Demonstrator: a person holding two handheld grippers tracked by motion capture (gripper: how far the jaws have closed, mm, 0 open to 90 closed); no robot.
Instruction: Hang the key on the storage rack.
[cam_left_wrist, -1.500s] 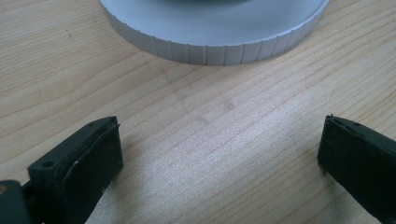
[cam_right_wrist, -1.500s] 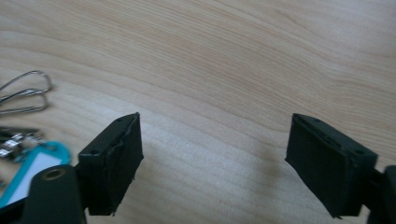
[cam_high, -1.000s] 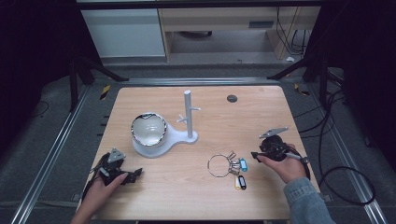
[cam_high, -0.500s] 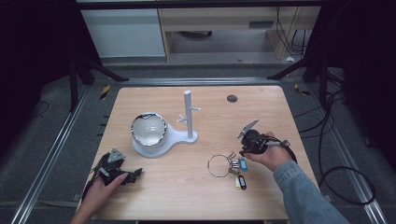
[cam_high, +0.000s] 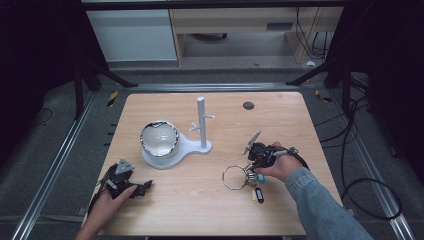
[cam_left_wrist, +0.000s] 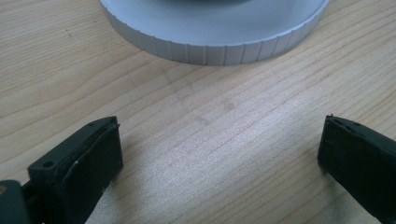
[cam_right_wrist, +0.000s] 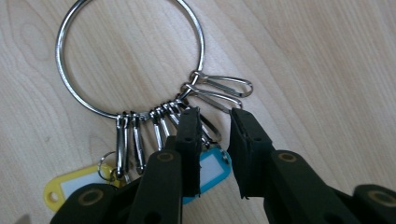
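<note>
1. Key ring (cam_high: 236, 178) lies flat on the worktop (cam_high: 280, 115) at roughly 4 o'clock from the white peg stand (cam_high: 201, 123), its snap hooks and tags (cam_high: 256, 194) fanned toward the person's edge.
2. Right gripper (cam_high: 254, 161) sits just past the ring's right rim, nose angled down. In the right gripper view the jaws are parted by a narrow gap and straddle the snap hooks (cam_right_wrist: 205, 119) hanging at the ring's (cam_right_wrist: 93, 56) 5 o'clock; nothing is clamped yet.
3. Governing relation: the ring's loop lies at 11 o'clock from the jaws, and the hooks' long axes run nearly along the jaw line, so closing would pinch a hook, not the loop.
4. Left gripper (cam_high: 131, 186) rests near the front-left corner, released wide, facing the stand's ribbed base (cam_left_wrist: 215, 44). The right hand is much the nearer to the ring.
5. Versus the earlier frames: the right gripper has travelled in from the right of the ring and dropped onto it; left gripper and ring are unmoved.
</note>
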